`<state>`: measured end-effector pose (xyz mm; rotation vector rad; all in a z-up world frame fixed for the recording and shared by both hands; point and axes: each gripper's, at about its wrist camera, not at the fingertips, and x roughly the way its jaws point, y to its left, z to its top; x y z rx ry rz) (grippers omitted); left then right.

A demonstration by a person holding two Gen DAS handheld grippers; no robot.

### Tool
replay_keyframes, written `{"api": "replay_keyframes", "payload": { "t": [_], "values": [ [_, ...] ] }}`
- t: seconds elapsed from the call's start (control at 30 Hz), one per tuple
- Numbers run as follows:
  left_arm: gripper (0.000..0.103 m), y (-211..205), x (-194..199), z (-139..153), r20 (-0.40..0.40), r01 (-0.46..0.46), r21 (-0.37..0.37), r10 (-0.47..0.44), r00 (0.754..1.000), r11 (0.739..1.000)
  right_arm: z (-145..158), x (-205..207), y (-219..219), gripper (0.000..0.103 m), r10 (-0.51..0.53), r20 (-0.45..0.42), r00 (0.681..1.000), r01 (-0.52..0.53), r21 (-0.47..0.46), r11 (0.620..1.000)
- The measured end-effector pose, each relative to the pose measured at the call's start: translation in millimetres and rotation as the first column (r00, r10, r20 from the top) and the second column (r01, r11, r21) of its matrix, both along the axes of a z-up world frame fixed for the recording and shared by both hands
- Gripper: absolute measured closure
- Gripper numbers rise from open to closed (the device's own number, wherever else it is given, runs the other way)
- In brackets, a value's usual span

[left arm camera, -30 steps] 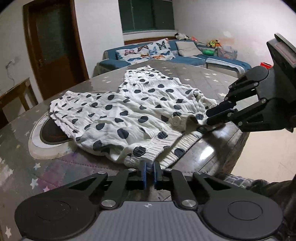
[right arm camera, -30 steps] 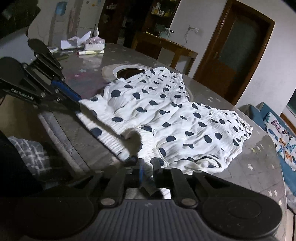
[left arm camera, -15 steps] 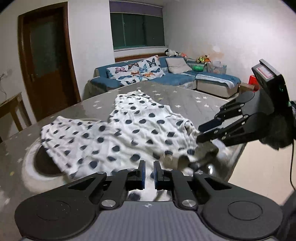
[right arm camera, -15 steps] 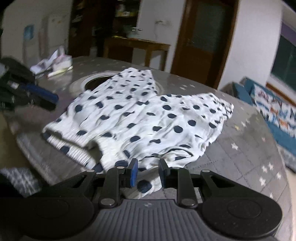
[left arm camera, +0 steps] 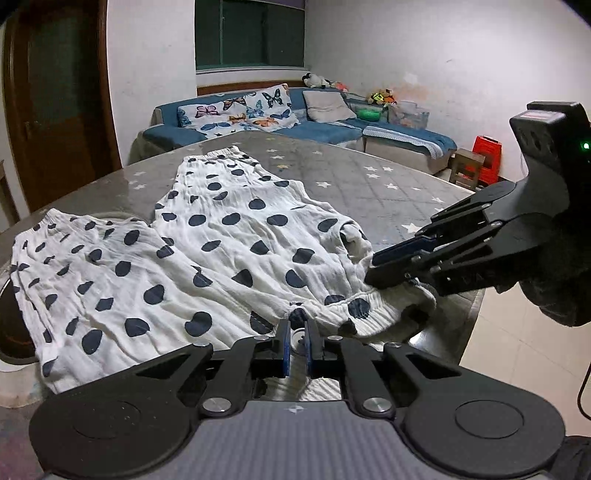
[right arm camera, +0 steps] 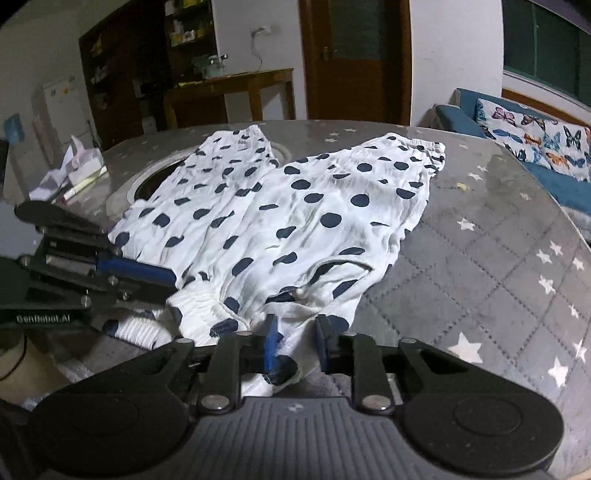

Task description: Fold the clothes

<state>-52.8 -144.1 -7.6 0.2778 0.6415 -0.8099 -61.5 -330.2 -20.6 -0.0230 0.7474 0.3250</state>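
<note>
The spotted white pants (left arm camera: 229, 240) lie flat on the tabletop (left arm camera: 388, 184) with 2 legs stretched away, and at their near waistband the left claw (left arm camera: 297, 338) is pinched tight on the cloth while the right claw (right arm camera: 295, 341) is closing on it (likely to lift and fold).

White walls, dark window (left arm camera: 249, 35), brown door (right arm camera: 354, 59), blue sofa (left arm camera: 295, 125) with butterfly cushions, pale tiled floor (left arm camera: 517, 354)

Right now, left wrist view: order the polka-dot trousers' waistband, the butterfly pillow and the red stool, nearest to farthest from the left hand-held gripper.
1. Waistband: pinched in the left hand-held gripper, at the table's near edge.
2. Red stool: on the floor, far right.
3. Butterfly pillow: on the sofa by the back wall.
</note>
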Motion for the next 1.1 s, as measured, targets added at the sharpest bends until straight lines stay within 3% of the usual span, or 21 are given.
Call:
{"api": "replay_keyframes", "payload": {
  "t": [0.1,0.27,0.47,0.73,0.87,1.0,1.1],
  "values": [
    [0.094,1.6,0.3,-1.2,-0.001,0.006,-0.003,-0.006,1.0,1.0,0.2,-0.9,1.4,0.097,-0.02,0.018,1.0,0.02,-0.005,1.0],
    [0.094,4.4,-3.0,-2.0,0.0,0.019,-0.003,-0.019,1.0,1.0,14.1,-14.2,-6.4,0.099,-0.079,0.077,0.994,0.079,0.0,0.997],
    [0.093,3.5,-7.1,1.9,0.016,0.051,0.004,-0.051,0.999,0.999,2.3,-13.3,-16.5,0.1,-0.139,0.007,0.99,0.139,-0.023,0.99],
    [0.093,-5.0,1.7,14.8,0.026,0.013,-0.029,-0.012,1.0,1.0,32.4,3.3,-12.3,0.092,-0.096,0.134,0.986,0.104,-0.052,0.993],
    [0.093,-17.0,3.2,4.9,-0.003,0.043,-0.003,-0.043,0.999,0.999,22.3,30.6,-5.2,0.079,-0.047,0.113,0.993,0.052,-0.047,0.997],
    [0.085,-20.7,-2.2,-3.2,-0.01,0.079,0.017,-0.078,0.997,0.997,0.1,49.5,-8.5,0.077,-0.055,0.067,0.996,0.059,-0.065,0.996],
    [0.084,-19.5,-2.9,-5.4,-0.015,0.092,0.013,-0.092,0.996,0.996,-8.9,50.9,-15.2,0.075,-0.054,0.084,0.995,0.059,-0.058,0.997]
  ]
}}
